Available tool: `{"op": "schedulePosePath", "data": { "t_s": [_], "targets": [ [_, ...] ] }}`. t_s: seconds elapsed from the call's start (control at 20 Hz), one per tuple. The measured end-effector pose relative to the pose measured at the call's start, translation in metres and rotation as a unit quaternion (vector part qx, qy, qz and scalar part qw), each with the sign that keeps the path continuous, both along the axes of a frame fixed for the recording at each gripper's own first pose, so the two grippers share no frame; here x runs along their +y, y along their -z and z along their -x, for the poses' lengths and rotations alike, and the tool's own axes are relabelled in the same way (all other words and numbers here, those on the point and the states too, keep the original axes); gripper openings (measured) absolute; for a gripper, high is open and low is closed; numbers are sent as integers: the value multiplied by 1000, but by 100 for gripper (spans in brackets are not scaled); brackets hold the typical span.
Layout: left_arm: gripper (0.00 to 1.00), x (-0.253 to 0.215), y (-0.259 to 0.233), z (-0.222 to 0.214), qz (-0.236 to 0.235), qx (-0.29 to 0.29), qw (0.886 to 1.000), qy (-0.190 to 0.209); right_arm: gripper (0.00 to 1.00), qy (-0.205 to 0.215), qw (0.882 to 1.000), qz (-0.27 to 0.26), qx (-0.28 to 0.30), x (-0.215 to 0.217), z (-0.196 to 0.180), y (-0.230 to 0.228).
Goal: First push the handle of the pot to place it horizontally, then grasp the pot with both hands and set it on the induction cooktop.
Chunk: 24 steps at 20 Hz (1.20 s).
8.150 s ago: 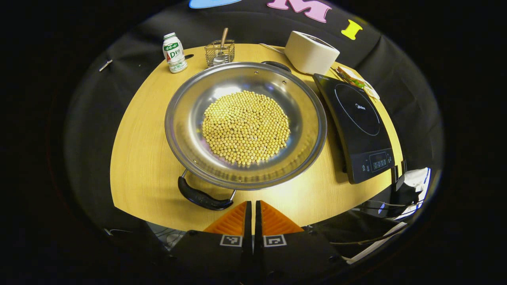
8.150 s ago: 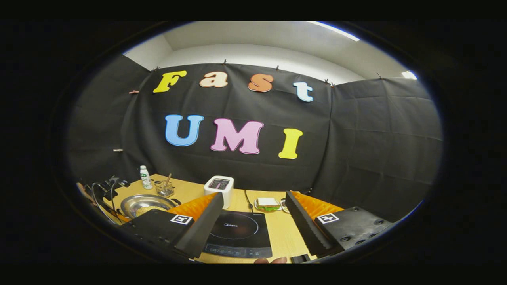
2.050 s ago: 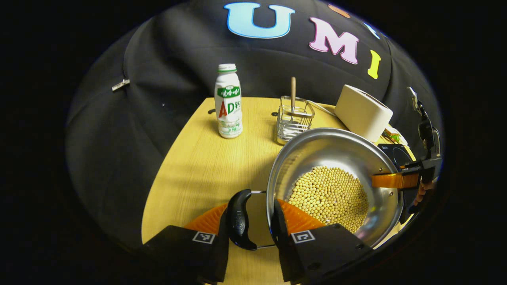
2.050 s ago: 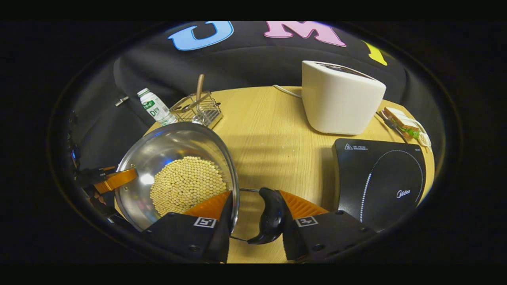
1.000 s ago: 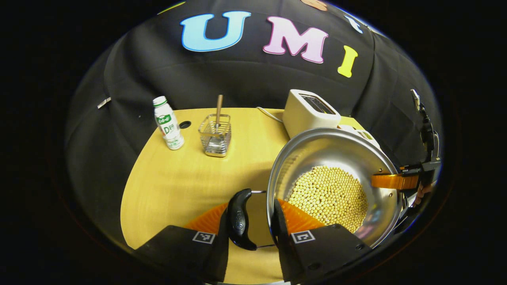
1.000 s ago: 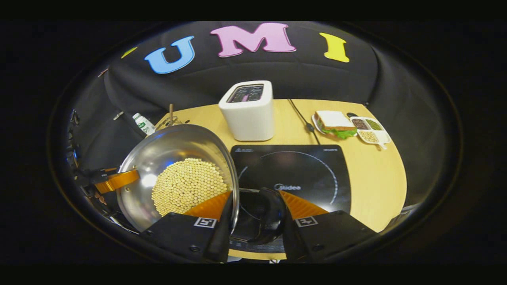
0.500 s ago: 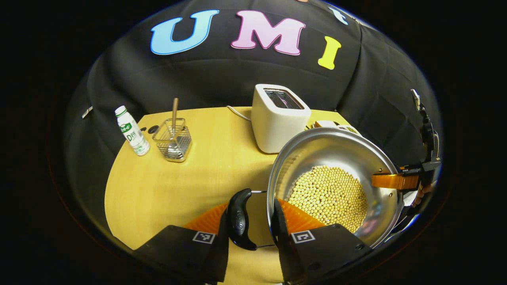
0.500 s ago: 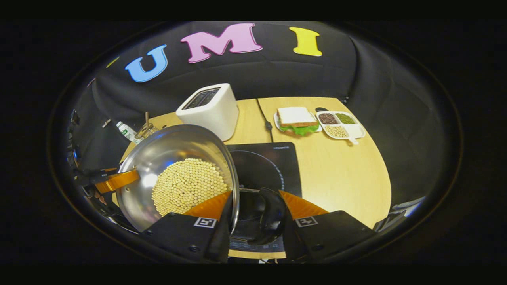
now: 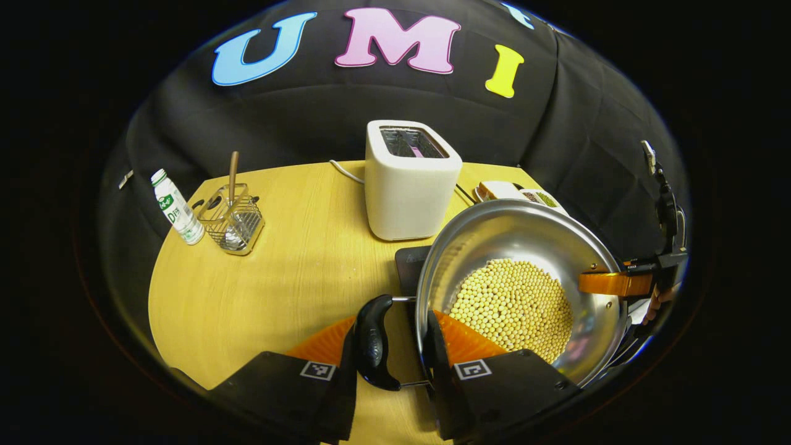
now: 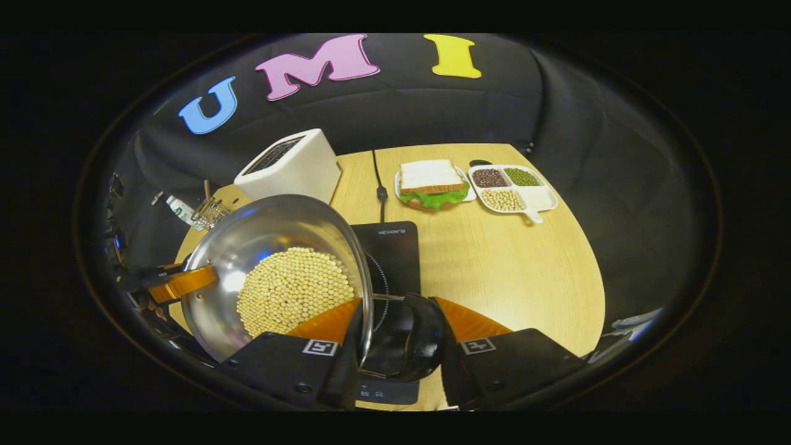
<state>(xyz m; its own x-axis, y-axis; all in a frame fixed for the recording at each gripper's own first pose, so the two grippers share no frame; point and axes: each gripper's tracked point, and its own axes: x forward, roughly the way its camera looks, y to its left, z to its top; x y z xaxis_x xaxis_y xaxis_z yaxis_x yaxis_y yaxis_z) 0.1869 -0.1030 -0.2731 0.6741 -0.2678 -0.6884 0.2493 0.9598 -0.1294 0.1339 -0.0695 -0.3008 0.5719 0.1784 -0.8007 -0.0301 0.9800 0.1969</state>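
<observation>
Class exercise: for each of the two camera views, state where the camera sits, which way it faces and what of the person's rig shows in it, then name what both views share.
Left gripper view: rides on the left gripper, whose fingers straddle one pot handle; faces across the pot to the toaster, with the other gripper at the far rim.
Right gripper view: rides on the right gripper at the opposite handle; faces over the induction cooktop to the sandwich.
Shared: pot of beans, toaster, cooktop, table.
</observation>
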Motion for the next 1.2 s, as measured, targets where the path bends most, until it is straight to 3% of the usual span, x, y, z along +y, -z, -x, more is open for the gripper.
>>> {"op": "schedulePosePath", "data": {
  "t_s": [0.2,0.25,0.3,1.2],
  "targets": [
    [55,-5,10,-8,-1,9,1000,-1,57,0,1000,1,6,-3,-5,12],
    [55,-6,11,-9,-1,10,1000,-1,53,0,1000,1,8,-1,-6,14],
    [55,-6,13,-11,-1,10,1000,-2,57,1,1000,1,7,-1,-8,15],
    [58,-3,17,-19,-6,9,1000,-4,59,14,999,-26,21,4,-15,25]
  ]
}}
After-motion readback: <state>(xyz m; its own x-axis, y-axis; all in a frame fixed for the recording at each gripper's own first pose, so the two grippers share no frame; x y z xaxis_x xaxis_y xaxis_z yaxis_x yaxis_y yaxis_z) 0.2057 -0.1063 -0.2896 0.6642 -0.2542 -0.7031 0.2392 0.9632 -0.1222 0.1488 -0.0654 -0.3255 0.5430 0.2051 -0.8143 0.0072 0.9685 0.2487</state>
